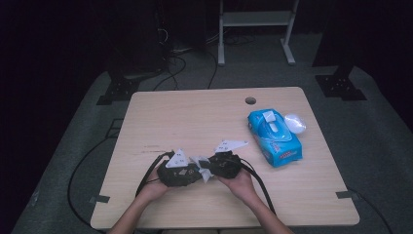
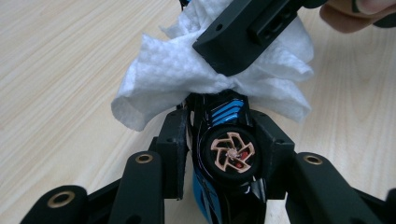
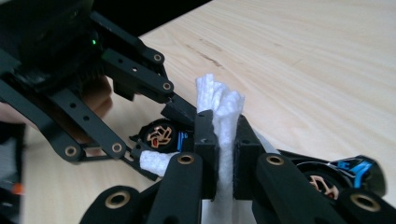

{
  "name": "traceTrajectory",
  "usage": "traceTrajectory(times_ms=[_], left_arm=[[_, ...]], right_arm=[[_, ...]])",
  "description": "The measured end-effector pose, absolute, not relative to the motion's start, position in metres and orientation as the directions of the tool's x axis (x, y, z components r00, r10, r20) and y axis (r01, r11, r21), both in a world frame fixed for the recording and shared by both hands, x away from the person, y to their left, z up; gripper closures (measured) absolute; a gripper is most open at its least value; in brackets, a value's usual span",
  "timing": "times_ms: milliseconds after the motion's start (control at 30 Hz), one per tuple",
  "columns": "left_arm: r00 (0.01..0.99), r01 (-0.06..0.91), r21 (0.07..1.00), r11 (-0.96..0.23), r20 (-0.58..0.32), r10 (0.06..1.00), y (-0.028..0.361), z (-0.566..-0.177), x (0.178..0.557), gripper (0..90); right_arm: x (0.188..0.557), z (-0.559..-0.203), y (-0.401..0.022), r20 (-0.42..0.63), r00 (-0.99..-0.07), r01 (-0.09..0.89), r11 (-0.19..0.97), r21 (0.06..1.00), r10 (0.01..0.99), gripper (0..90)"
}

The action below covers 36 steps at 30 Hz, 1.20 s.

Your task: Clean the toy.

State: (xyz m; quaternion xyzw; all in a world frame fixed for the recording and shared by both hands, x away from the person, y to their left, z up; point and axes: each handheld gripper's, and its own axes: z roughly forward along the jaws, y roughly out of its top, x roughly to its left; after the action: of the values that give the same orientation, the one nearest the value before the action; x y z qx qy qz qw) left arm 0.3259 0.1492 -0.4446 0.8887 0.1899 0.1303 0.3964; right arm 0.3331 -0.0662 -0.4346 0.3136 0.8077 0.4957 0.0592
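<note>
Toy car [image 2: 229, 154], black with blue stripes and copper-coloured wheels, sits clamped between the jaws of the left gripper [image 2: 224, 140], held just above the wooden table [image 1: 195, 117] near its front edge. The right gripper [image 3: 226, 149] has its jaws pinched tight on a crumpled white wipe [image 3: 223, 116], which is pressed against the front of the car. From above, both grippers meet nose to nose in the person's hands, the wipe bunched between them.

The step in hand looks like wiping the car clean. The next move likely calls for dragging the wipe along the body while the left gripper keeps the car steady, or turning the car to offer a fresh side.

A blue pack of wipes [image 1: 273, 136] lies well apart at the right of the table, with its small white lid [image 1: 295, 123] just beside it. Bare tabletop stretches to the left and behind the grippers, leaving plenty of room; the front edge is close to the hands.
</note>
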Motion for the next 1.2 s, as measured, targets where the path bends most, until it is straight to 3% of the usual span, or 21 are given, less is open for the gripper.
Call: traceTrajectory(times_ms=[300, 500, 700, 967, 1200], left_arm=[[0.896, 0.228, 0.751, -0.62, 0.087, 0.436, 0.153, -0.444, 0.326, 65.3], [0.897, 0.225, 0.749, -0.623, 0.091, 0.433, 0.154, -0.443, 0.326, 65.3], [0.899, 0.232, 0.75, -0.62, 0.078, 0.43, 0.162, -0.443, 0.327, 65.4], [0.903, 0.234, 0.731, -0.641, 0.081, 0.422, 0.176, -0.44, 0.326, 65.4], [0.9, 0.237, 0.729, -0.642, 0.084, 0.427, 0.18, -0.44, 0.325, 64.5]], right_arm=[[0.338, -0.432, -0.094, 0.129, -0.744, 0.421, 0.311, 0.852, 0.655, 83.2], [0.337, -0.432, -0.098, 0.09, -0.742, 0.402, 0.333, 0.853, 0.664, 83.2], [0.34, -0.433, -0.11, 0.131, -0.713, 0.433, 0.286, 0.855, 0.689, 83.2], [0.335, -0.433, -0.098, 0.174, -0.748, 0.436, 0.277, 0.857, 0.64, 83.2], [0.342, -0.444, -0.111, 0.204, -0.711, 0.481, 0.255, 0.839, 0.673, 83.2]])
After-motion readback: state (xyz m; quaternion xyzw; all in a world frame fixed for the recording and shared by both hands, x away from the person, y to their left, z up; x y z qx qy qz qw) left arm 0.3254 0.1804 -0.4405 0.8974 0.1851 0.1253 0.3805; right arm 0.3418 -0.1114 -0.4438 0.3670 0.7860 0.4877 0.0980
